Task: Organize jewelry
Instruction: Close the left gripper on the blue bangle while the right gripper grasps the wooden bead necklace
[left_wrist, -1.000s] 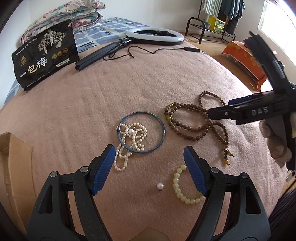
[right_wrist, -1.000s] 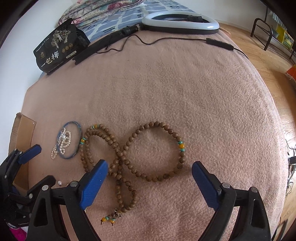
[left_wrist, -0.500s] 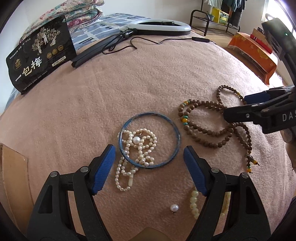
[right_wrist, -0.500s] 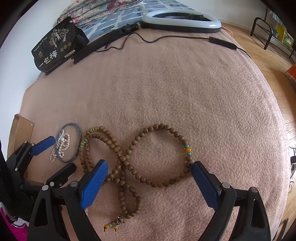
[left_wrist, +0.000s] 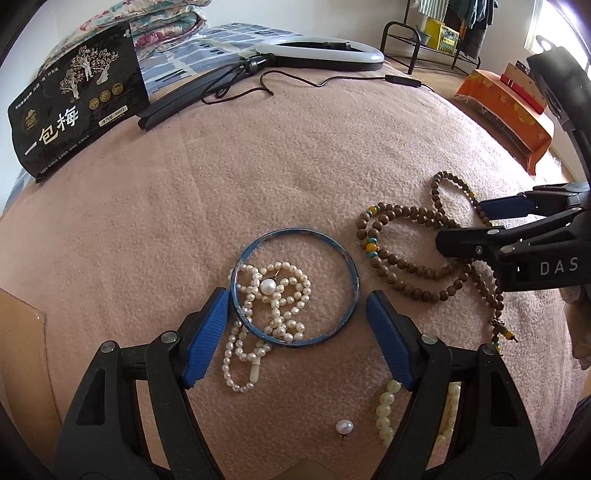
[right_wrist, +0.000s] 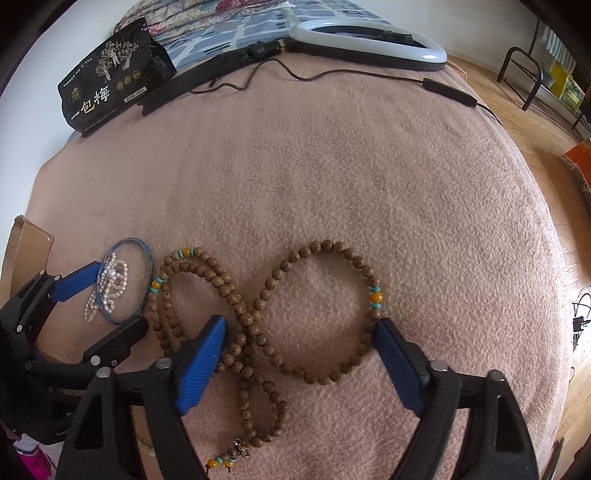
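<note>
While both grippers' fingers gape wide, the blue bangle (left_wrist: 294, 287) lies between the left's.

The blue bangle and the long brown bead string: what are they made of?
Blue bangle: looks like glass or enamelled metal; thin, glossy, with worn pale patches. I cannot tell which. Brown bead string: apparently wood; matte with visible grain, plus a few amber and turquoise accent beads.

A pink blanket (right_wrist: 332, 166) is spread over the bed, with folded floral quilts (left_wrist: 162, 22) stacked against the white wall. Wooden flooring (right_wrist: 517, 103) and a black metal rack (left_wrist: 424, 40) are seen beyond, lit by window daylight.
</note>
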